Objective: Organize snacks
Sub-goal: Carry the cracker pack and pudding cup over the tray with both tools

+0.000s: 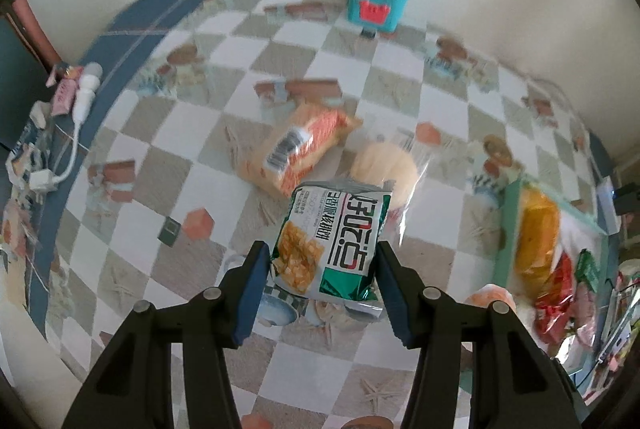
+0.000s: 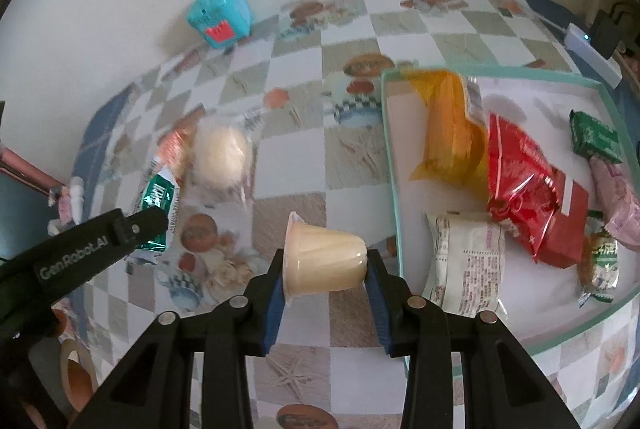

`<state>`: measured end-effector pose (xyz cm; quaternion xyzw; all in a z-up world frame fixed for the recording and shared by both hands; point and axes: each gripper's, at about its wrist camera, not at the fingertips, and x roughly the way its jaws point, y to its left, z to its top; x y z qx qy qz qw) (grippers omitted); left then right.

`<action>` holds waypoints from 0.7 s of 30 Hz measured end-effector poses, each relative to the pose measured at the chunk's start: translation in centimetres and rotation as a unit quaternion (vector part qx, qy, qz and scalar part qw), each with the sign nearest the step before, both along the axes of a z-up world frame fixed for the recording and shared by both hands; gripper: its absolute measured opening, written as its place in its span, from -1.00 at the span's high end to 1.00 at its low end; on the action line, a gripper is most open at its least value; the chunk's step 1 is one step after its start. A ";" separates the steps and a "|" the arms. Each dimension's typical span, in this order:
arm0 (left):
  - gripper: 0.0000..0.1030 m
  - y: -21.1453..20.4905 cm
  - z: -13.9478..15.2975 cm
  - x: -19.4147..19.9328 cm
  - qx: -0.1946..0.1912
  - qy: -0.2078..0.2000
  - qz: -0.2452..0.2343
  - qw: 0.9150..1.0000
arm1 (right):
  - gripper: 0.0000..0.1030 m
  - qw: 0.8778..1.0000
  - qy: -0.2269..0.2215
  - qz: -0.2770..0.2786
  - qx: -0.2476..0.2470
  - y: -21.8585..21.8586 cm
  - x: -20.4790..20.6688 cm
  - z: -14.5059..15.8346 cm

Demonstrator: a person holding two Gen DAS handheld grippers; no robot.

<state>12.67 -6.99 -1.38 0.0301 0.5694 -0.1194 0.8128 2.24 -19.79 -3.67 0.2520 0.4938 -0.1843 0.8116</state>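
The left gripper (image 1: 322,269) has two black plastic arms with triangular cut-outs, running out from six o'clock toward twelve. Each arm carries round silver screw heads (image 1: 212,294) at its joints. Its fingers wear flat blue pads (image 1: 252,293) with ribbed inner faces. The right gripper (image 2: 326,269) is built the same: black arms, silver screw heads, blue pads (image 2: 274,303). In the right wrist view the left gripper's black side shows at nine o'clock, with white lettering (image 2: 74,258) reading "GenRobot.AI".
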 end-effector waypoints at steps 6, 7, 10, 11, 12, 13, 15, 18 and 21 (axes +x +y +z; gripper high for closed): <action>-0.07 0.5 2.9 -0.7 -0.022 -0.027 0.003 0.999 | 0.22 0.999 -0.029 -0.011 -0.017 -0.4 -0.3 2.3; -0.07 0.5 3.2 -0.7 -0.024 -0.031 0.004 0.999 | 0.22 0.999 -0.031 -0.013 -0.021 -0.5 -0.3 2.6; -0.07 0.6 4.3 -1.0 -0.029 -0.044 0.005 0.999 | 0.22 0.999 -0.039 -0.019 -0.026 -0.8 -0.6 3.4; -0.07 0.7 4.6 -1.1 -0.031 -0.048 0.005 0.998 | 0.22 0.999 -0.041 -0.022 -0.026 -0.9 -0.7 3.6; -0.07 0.7 4.8 -1.1 -0.033 -0.051 0.005 0.998 | 0.22 0.998 -0.042 -0.023 -0.026 -1.0 -0.8 3.8; -0.07 0.7 5.2 -1.3 -0.035 -0.056 0.005 0.998 | 0.22 0.998 -0.043 -0.025 -0.028 -1.2 -0.9 3.9; -0.07 0.7 5.7 -1.6 -0.035 -0.063 0.004 0.997 | 0.22 0.998 -0.044 -0.028 -0.031 -1.3 -1.0 4.1; -0.07 0.5 6.3 -1.9 -0.035 -0.072 0.002 0.997 | 0.22 0.998 -0.046 -0.033 -0.031 -1.7 -1.3 4.3; -0.07 0.2 6.6 -2.2 -0.034 -0.078 -0.001 0.996 | 0.22 0.998 -0.048 -0.042 -0.030 -2.3 -1.6 4.3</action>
